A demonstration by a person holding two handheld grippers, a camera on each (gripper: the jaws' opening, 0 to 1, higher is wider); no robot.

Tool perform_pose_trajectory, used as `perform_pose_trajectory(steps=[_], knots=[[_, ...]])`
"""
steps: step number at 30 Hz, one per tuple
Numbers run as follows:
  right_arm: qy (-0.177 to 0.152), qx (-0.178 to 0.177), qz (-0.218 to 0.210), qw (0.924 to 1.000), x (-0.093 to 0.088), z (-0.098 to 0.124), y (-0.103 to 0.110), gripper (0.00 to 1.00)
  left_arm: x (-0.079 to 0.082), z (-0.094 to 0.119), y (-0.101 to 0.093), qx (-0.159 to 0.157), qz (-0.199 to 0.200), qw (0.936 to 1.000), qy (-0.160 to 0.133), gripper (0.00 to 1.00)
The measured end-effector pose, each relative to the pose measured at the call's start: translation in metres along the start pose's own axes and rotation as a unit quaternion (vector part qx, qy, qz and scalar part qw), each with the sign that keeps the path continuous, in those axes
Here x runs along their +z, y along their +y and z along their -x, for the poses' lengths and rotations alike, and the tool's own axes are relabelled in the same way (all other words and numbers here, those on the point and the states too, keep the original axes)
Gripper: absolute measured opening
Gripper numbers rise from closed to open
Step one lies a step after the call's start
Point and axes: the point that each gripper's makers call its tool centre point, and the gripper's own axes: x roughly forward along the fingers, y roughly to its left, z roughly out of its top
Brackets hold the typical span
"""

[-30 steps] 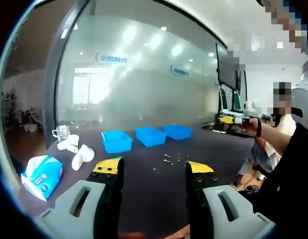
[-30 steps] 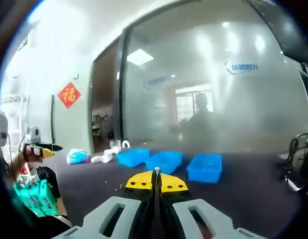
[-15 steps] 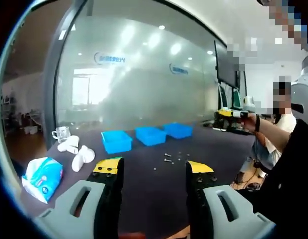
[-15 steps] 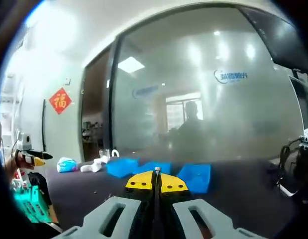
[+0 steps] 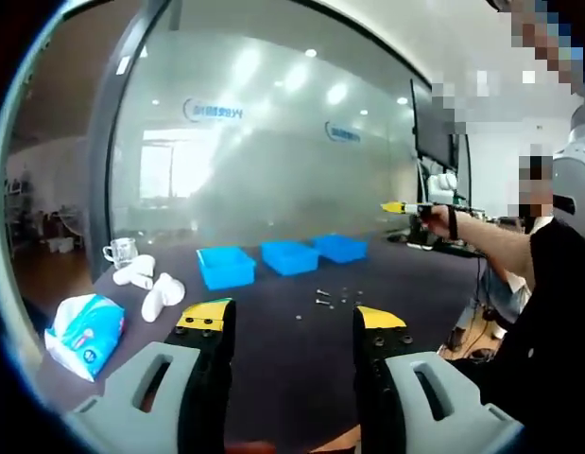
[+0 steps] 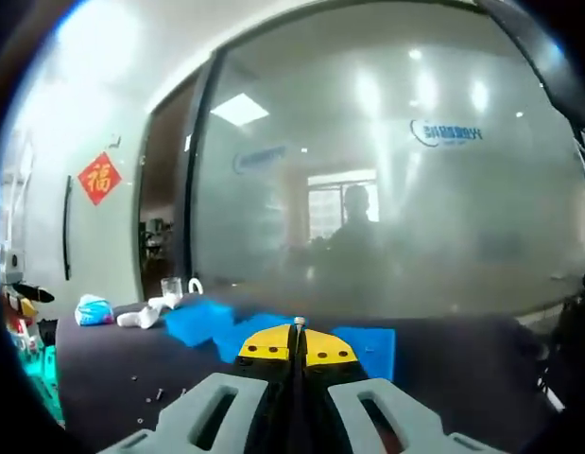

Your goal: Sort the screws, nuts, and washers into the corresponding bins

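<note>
Three blue bins stand in a row on the dark table. Several small screws and nuts lie loose in front of them. My left gripper is open and holds nothing, well short of the parts. My right gripper is shut on a small silver screw that pokes up between its tips, with the bins just beyond it. In the left gripper view the right gripper hangs in the air to the right of the bins.
A blue tissue pack, white rolled items and a glass cup sit at the table's left end. A frosted glass wall runs behind the table. A person is at the right.
In the left gripper view the right gripper has risen and moved left toward the bins. The right gripper view has swung, and the bins now sit closer behind its tips. The left gripper stays put.
</note>
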Motion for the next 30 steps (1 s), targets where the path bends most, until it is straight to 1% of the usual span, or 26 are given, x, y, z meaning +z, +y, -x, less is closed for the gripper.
perform_pose_trajectory(steps=[2,4,8,11,15,19,21,25,30], knots=[[0.01,-0.002,-0.002,0.9999,-0.002,-0.014,-0.004,0.0,0.0,0.003,0.003,0.005,0.0,1.0,-0.001,0.49],[0.017,-0.008,0.01,0.9998,-0.005,-0.028,-0.008,0.0,0.001,0.005,0.006,0.009,0.002,1.0,-0.003,0.49],[0.037,-0.02,0.012,0.9991,-0.014,-0.055,-0.016,0.0,0.0,0.007,0.007,0.014,0.005,0.9999,-0.003,0.49],[0.051,-0.028,0.016,0.9982,-0.02,-0.07,-0.022,0.0,0.0,0.008,0.007,0.016,0.005,0.9999,-0.003,0.49],[0.064,-0.037,0.021,0.997,-0.025,-0.081,-0.024,0.0,0.0,0.01,0.008,0.02,0.006,0.9998,-0.003,0.49],[0.078,-0.054,0.022,0.9953,-0.033,-0.092,-0.035,0.0,0.0,0.012,0.008,0.023,0.007,0.9997,-0.004,0.49],[0.086,-0.056,0.019,0.9945,-0.037,-0.097,-0.036,0.0,-0.001,0.013,0.008,0.024,0.008,0.9997,-0.003,0.49],[0.097,-0.061,0.024,0.9932,-0.042,-0.103,-0.039,0.0,-0.003,0.014,0.004,0.023,0.008,0.9997,0.001,0.49],[0.102,-0.065,0.014,0.9925,-0.047,-0.107,-0.044,0.0,-0.002,0.017,0.005,0.028,0.01,0.9996,-0.002,0.49]])
